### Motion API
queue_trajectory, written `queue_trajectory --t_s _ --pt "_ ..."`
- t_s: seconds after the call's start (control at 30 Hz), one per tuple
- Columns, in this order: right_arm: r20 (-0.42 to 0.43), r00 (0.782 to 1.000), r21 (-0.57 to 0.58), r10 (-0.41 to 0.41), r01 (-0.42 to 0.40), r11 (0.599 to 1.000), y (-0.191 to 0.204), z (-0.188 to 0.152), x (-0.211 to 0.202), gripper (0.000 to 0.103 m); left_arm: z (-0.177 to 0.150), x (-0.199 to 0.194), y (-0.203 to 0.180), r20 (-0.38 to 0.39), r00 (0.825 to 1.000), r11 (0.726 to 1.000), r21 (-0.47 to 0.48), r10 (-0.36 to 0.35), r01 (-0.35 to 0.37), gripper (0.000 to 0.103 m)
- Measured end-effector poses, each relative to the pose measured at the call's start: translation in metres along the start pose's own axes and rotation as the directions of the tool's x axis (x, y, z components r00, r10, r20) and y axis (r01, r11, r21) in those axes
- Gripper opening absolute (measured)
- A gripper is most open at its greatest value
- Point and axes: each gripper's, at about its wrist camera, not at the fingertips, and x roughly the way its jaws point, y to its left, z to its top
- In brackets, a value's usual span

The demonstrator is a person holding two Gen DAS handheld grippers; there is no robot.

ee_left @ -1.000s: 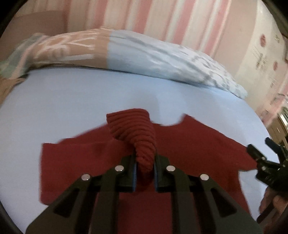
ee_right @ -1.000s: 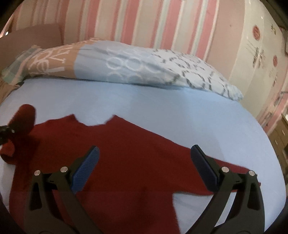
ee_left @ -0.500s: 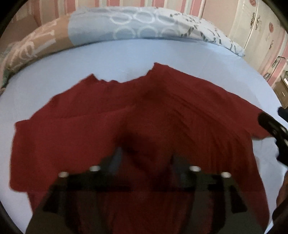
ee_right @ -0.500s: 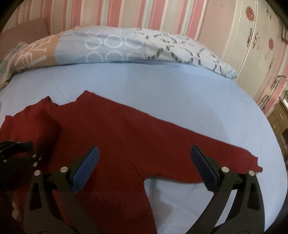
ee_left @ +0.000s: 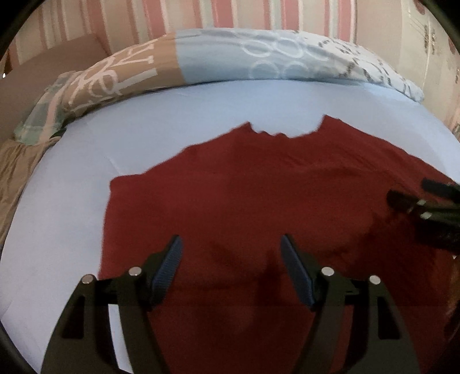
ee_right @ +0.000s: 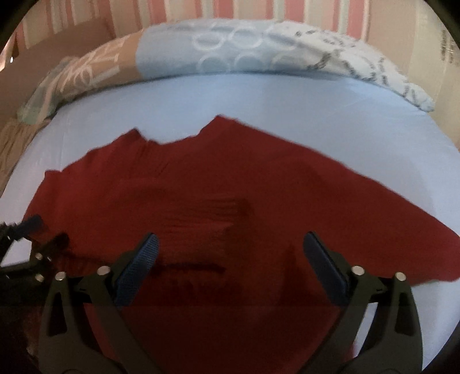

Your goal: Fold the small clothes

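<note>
Both grippers hovering over the red garment (ee_left: 258, 201) on the bed.

Nearest us, the left gripper (ee_left: 231, 270) is pointing down over the garment's near half, jaws opening, nothing pinched between the blue pads (ee_left: 168, 270), only cloth lying beneath. Just to its right, the right gripper (ee_right: 230, 267) is tilting down over the same cloth, jaws wide but closing, gripping nothing. The garment is lying spread flat on the pale blue sheet (ee_right: 316, 115), neckline facing away. Beyond the garment, a patterned pillow (ee_left: 258, 60) is resting against the pink-striped wall (ee_left: 201, 14).
</note>
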Motion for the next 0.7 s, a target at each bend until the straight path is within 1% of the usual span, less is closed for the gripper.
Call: queue_trajectory --t_s 0.03,0.07,0.13,0.17,0.2,0.23,0.27,0.3,0.37,0.4,0.47,0.53,0.57,0.6,0.63,0.7 --pt "-0.028 1.000 0.001 0.005 -0.005 1.000 0.003 0.000 0.007 0.080 0.002 0.002 0.002 0.001 1.000 1.000 -0.006 0.004 -0.004 0.071" --pt "-0.057 0.998 0.012 0.012 -0.012 1.000 0.004 0.000 0.014 0.069 0.002 0.002 0.004 0.003 1.000 1.000 -0.011 0.005 -0.005 0.071" --pt "-0.090 0.995 0.062 0.044 -0.039 0.997 0.001 -0.004 0.022 0.064 0.002 0.001 0.007 0.013 1.000 1.000 -0.018 0.007 -0.007 0.071" --pt "-0.090 0.994 0.082 0.062 -0.055 0.995 0.000 -0.004 0.023 0.060 0.001 0.001 0.008 0.015 1.000 1.000 -0.019 0.008 -0.008 0.071" --pt "-0.089 0.992 0.090 0.084 -0.076 0.993 -0.001 -0.005 0.022 0.047 0.001 0.000 0.008 0.017 1.000 1.000 -0.022 0.011 -0.011 0.071" --pt "-0.075 0.993 0.089 0.093 -0.086 0.992 0.000 -0.005 0.018 0.041 0.001 0.000 0.009 0.018 1.000 1.000 -0.027 0.012 -0.012 0.071" --pt "-0.053 0.995 0.080 0.090 -0.085 0.993 0.000 -0.004 0.014 0.024 0.001 -0.001 0.010 0.020 1.000 1.000 -0.029 0.013 -0.012 0.071" --pt "-0.032 0.995 0.073 0.096 -0.093 0.993 0.000 -0.003 0.009 0.018 0.001 -0.003 0.010 0.024 1.000 0.999 -0.031 0.016 -0.016 0.071" --pt "0.024 0.994 0.066 0.110 -0.111 0.992 -0.002 0.004 -0.005 0.016 0.002 -0.007 0.013 0.037 0.999 0.999 -0.036 0.025 -0.024 0.071" --pt "0.061 0.993 0.051 0.103 -0.107 0.993 -0.002 0.008 -0.013 0.015 0.003 -0.009 0.015 0.043 0.999 0.999 -0.043 0.028 -0.026 0.071" --pt "0.152 0.987 0.020 0.047 -0.051 0.999 -0.005 0.016 -0.031 0.013 0.006 -0.012 0.020 0.052 0.998 0.998 -0.059 0.032 -0.029 0.071" --pt "0.206 0.978 0.027 -0.024 0.019 0.999 -0.015 0.020 -0.040 0.012 0.009 -0.015 0.024 0.060 0.997 0.997 -0.067 0.041 -0.037 0.071" --pt "0.200 0.977 0.042 -0.068 0.061 0.997 -0.024 0.019 -0.038 0.012 0.010 -0.016 0.025 0.063 0.997 0.997 -0.068 0.049 -0.045 0.071" --pt "0.188 0.978 0.046 -0.087 0.080 0.996 -0.028 0.017 -0.034 0.012 0.011 -0.017 0.027 0.066 0.996 0.996 -0.069 0.056 -0.051 0.071" --pt "0.152 0.982 0.051 -0.115 0.108 0.993 -0.036 0.011 -0.025 0.012 0.012 -0.017 0.028 0.069 0.996 0.996 -0.071 0.061 -0.056 0.071" --pt "0.067 0.990 0.067 -0.120 0.116 0.991 -0.047 -0.002 -0.004 0.012 0.013 -0.014 0.030 0.061 0.996 0.996 -0.074 0.058 -0.053 0.071"
